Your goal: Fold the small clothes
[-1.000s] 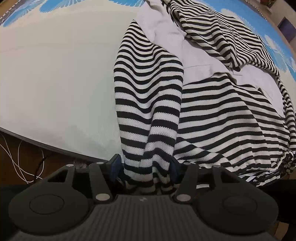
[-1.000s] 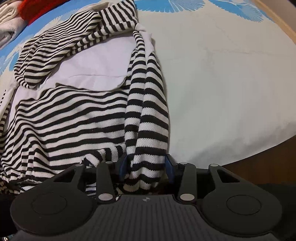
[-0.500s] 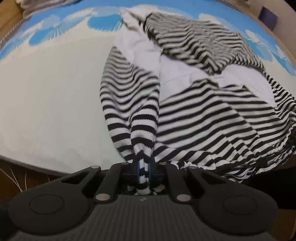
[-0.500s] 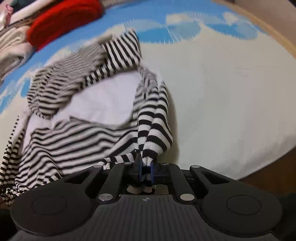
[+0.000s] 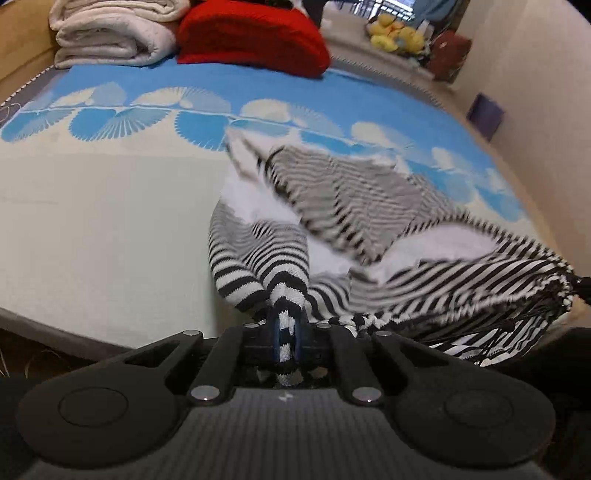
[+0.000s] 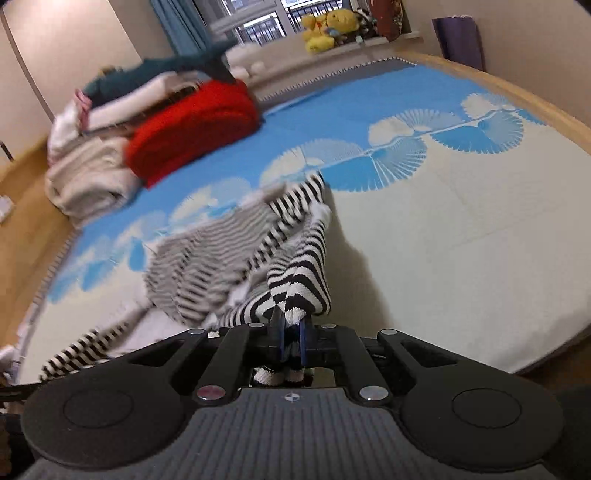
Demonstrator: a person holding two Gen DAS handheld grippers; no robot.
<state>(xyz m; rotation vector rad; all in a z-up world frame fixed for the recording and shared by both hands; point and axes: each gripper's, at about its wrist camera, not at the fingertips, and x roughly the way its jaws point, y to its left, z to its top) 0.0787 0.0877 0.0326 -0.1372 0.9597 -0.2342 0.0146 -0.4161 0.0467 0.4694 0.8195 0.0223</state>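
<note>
A black-and-white striped knit garment (image 5: 369, 221) with a white panel hangs lifted over the bed, its far part blurred. My left gripper (image 5: 286, 338) is shut on the garment's near left corner, and striped cloth is bunched between its blue pads. In the right wrist view the same striped garment (image 6: 295, 273) rises off the mat, and my right gripper (image 6: 291, 341) is shut on its near right corner. The stretch of hem between the two grippers sags toward the bed's near edge.
The bed carries a cream and blue mat (image 5: 92, 206) with fan patterns. At its far end lie a folded white blanket (image 5: 110, 33) and a red knit pile (image 5: 251, 37). Plush toys (image 6: 328, 26) sit on the windowsill. A wooden bed frame (image 6: 535, 99) borders the right side.
Both grippers closed on the garment's near corners, then rose and tilted up. The garment has come off the mat, and the far end of the bed has come into view.
</note>
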